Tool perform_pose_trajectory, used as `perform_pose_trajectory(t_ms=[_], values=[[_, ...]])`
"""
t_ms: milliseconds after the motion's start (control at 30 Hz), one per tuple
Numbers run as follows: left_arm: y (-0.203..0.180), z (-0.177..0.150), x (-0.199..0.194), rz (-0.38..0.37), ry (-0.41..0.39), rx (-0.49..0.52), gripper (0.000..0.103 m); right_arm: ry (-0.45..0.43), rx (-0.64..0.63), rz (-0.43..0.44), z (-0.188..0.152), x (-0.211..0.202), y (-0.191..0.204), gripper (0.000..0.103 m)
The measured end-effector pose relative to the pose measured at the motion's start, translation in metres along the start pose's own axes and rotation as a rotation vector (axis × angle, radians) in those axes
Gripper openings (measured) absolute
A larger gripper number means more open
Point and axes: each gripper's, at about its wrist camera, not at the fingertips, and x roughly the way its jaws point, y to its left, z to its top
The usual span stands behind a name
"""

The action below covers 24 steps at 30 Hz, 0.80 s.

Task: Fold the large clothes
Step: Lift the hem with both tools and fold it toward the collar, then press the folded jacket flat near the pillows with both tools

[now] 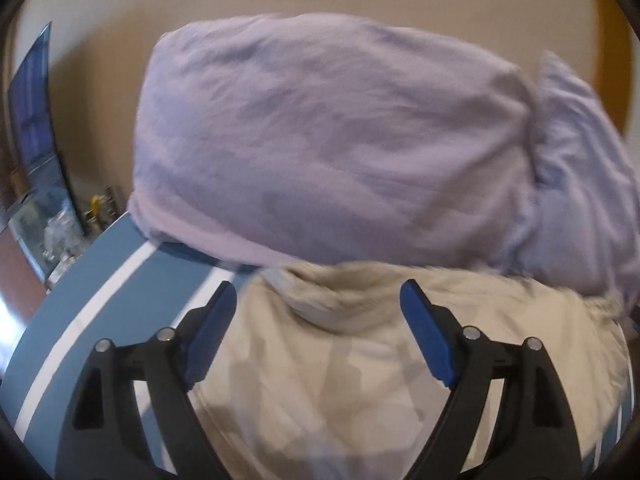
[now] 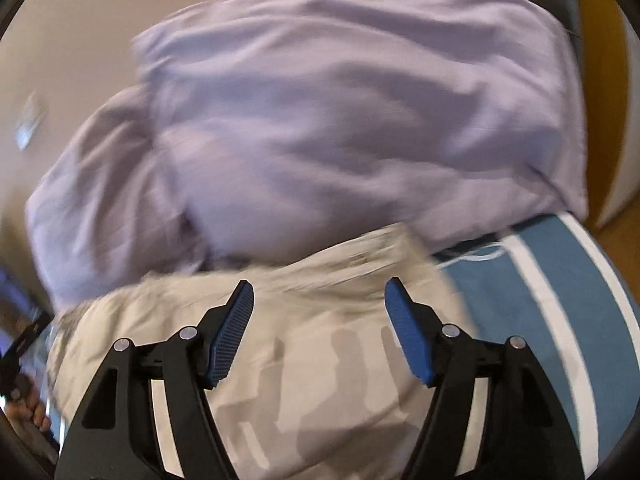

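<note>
Tongs both stand apart over our beige garment (image 1: 360, 380): left gripper (image 1: 318, 304), right gripper (image 2: 320, 300); beyond them a lilac bundle (image 1: 320, 140) blocks the view; blue striped cover (image 2: 540, 300) lies alongside.

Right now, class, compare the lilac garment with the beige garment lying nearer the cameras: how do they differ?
Colour: the lilac garment is pale purple; the beige garment is sandy.
Place: the lilac garment lies farther away; the beige garment lies nearer, below both open tongs.
Shape: the lilac garment is a bulky, rounded mound; the beige garment lies flatter.
Both are wrinkled cloth on the blue, white-striped cover.
</note>
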Motion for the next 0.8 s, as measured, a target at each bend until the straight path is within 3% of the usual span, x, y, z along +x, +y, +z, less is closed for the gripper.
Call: perform_pose_trajectory(t_ms=[133,300,500,800], values=[[-0.039,-0.023,-0.025,-0.096,0.01,0.081,0.084,0.054,-0.112,0.075,-0.022,0.008,0.047,0.067],[-0.077,-0.045,-0.034,-0.145,0.016,0.157,0.084,0.093,-0.213,0.091,-0.048,0.015,0.077,0.061],[-0.093,-0.062,-0.008,-0.082,0.021,0.217,0.084,0.12,-0.247,0.048,-0.064,0.036,0.086,0.061],[-0.082,-0.062,0.043,0.031,0.048,0.185,0.085,0.103,-0.283,-0.057,-0.063,0.08,0.099,0.061]])
